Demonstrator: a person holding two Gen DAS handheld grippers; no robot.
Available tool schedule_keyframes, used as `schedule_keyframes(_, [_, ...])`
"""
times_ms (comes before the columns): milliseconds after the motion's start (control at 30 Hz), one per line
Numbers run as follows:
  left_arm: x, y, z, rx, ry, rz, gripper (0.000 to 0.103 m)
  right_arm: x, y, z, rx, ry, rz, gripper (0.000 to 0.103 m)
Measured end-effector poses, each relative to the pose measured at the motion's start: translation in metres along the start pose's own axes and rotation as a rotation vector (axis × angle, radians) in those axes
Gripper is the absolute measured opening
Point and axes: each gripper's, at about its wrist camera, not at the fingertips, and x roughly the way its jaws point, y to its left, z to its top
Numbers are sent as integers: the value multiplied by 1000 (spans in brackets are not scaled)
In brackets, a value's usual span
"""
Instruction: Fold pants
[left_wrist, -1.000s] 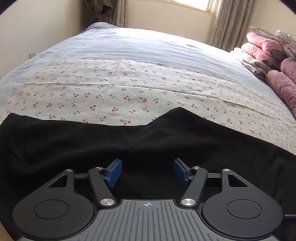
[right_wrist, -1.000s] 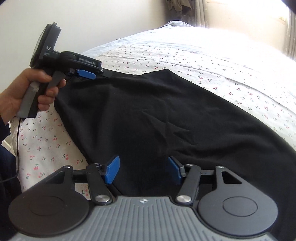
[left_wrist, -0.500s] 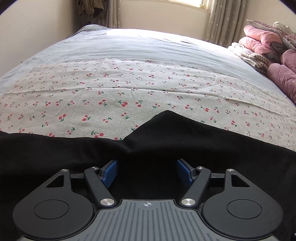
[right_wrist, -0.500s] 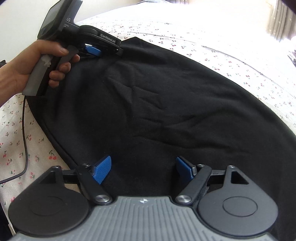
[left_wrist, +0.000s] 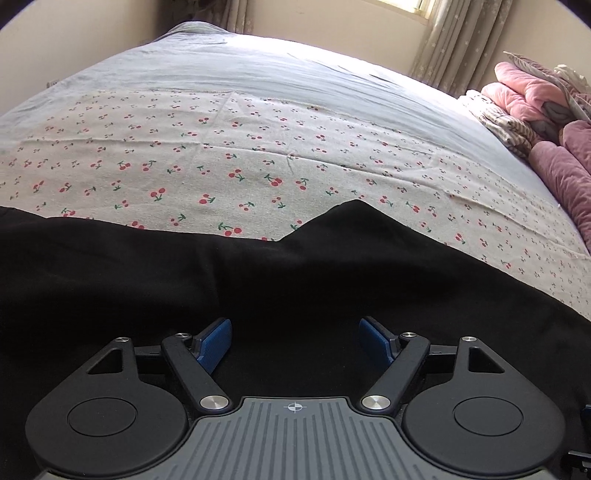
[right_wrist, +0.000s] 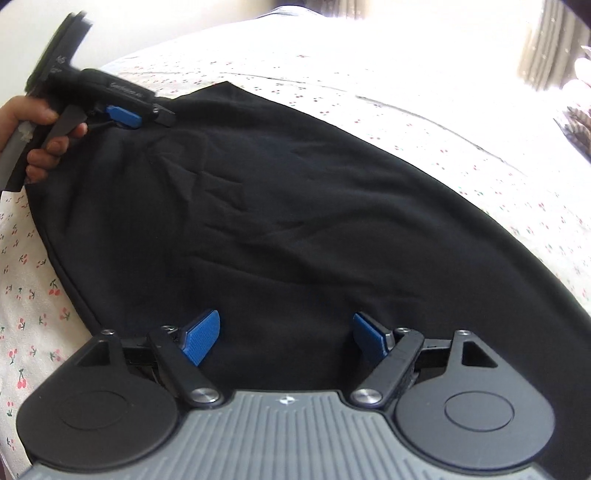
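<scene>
The black pants (left_wrist: 258, 280) lie spread flat on the bed (left_wrist: 258, 155), directly under both of my claws and reaching past them on each side. My left claw (left_wrist: 295, 338) hangs over the cloth near its far edge, jaws opening, the blue pads (left_wrist: 214, 341) wide apart and clear of the fabric. My right claw (right_wrist: 286, 336) is tilted down over the pants too, jaws standing wide, gripping nothing. From the right wrist I see my left hand (right_wrist: 40, 144) wrapped round its handle at the pants' far corner.
</scene>
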Motion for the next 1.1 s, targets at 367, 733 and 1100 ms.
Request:
schedule_keyframes(367, [-28, 52, -8, -83, -28, 97, 78, -28, -104, -49, 328, -29, -219, 66])
schedule_keyframes(733, [-41, 82, -22, -35, -35, 411, 79, -46, -139, -70, 512, -9, -466, 67])
schedule_keyframes(1100, [-80, 124, -26, -321, -5, 314, 79, -151, -175, -159, 967, -294, -284, 59])
